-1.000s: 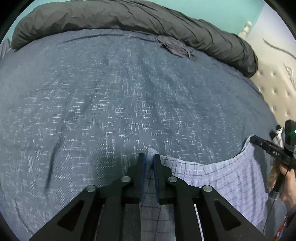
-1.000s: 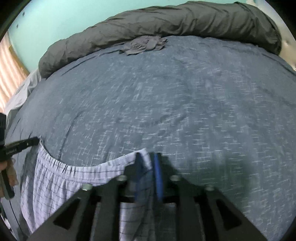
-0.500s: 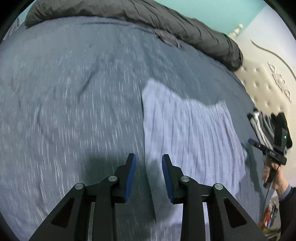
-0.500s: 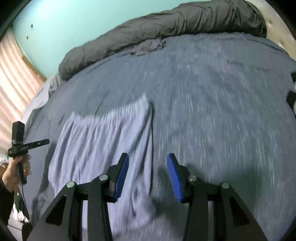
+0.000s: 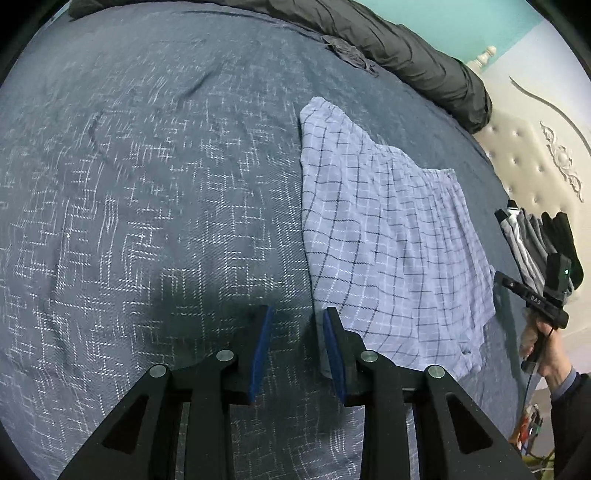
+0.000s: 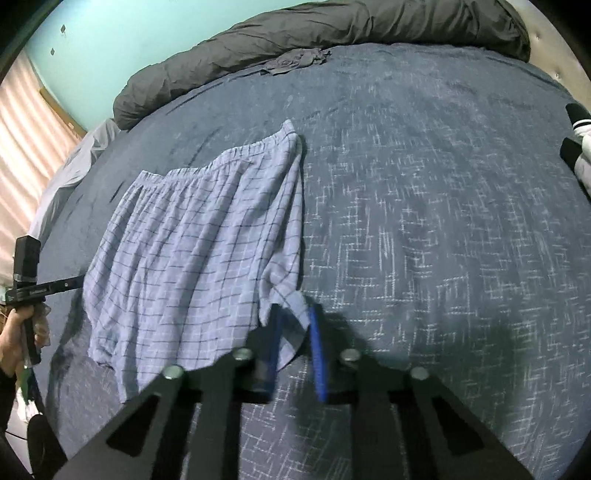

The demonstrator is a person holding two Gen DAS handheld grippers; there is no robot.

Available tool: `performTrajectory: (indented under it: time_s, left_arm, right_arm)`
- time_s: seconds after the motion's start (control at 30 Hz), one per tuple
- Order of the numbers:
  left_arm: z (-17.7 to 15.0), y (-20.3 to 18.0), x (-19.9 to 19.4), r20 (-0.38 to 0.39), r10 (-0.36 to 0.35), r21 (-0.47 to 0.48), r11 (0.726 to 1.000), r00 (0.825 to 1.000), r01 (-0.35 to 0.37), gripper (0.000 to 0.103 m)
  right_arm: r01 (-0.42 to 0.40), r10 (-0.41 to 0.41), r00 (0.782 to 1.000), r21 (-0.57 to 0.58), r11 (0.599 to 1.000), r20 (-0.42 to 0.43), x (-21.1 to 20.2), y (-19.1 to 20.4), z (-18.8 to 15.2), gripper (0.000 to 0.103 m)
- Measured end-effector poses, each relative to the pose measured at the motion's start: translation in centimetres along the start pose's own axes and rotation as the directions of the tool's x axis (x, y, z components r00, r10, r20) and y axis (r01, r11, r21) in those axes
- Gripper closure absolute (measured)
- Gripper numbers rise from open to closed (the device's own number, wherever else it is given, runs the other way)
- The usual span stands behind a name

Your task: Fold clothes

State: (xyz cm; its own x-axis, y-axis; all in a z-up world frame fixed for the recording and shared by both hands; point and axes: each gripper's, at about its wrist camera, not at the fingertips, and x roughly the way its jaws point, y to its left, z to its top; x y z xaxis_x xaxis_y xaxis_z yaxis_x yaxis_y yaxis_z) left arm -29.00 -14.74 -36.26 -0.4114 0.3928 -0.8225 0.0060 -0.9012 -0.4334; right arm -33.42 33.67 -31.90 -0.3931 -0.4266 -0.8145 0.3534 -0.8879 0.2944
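Note:
Light blue checked shorts (image 5: 388,240) lie spread flat on the dark blue bedspread (image 5: 147,221), waistband at the far side. My left gripper (image 5: 297,332) hovers open just beyond the shorts' near left edge, with only bedspread between its blue pads. In the right wrist view, the shorts (image 6: 192,251) stretch off to the left. My right gripper (image 6: 295,332), blurred, has its pads shut on the near right hem corner, which bunches up between them.
A rolled dark grey duvet (image 6: 332,29) and a small crumpled grey garment (image 6: 295,61) lie along the bed's far edge. Folded clothes (image 5: 532,240) are stacked by the cream headboard (image 5: 535,166), and socks (image 6: 580,147) lie at the right. A hand (image 5: 535,339) holds the other gripper.
Both grippers let go of the waistband and drew back toward the near side. The shorts now lie flat. The right gripper opened, then closed on the hem corner.

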Motion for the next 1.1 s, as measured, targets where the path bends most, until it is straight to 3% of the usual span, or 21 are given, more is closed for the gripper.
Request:
performTrajectory:
  time_s: [0.37,0.8,1.1]
  left_arm:
    - [-0.3,-0.1,0.1,0.010,-0.019,-0.008,1.000,1.000,0.019,0.072]
    - [-0.2,-0.6,0.3,0.018,0.094,0.047,0.994,0.995,-0.095,0.074]
    - [-0.2,-1.5,0.7,0.001,0.032,0.042,0.999,1.000,-0.032,0.074]
  right_arm:
    - [0.020,-0.022,0.998,0.035,0.999,0.054,-1.7,-1.5,0.0,0.102]
    - [0.118,-0.139,0.984,0.177,0.977,0.109,-5.0,-6.8,0.2,0.102]
    - [0.133,-0.152,0.984,0.196,0.972,0.089,-4.5,-8.0,-0.8,0.102]
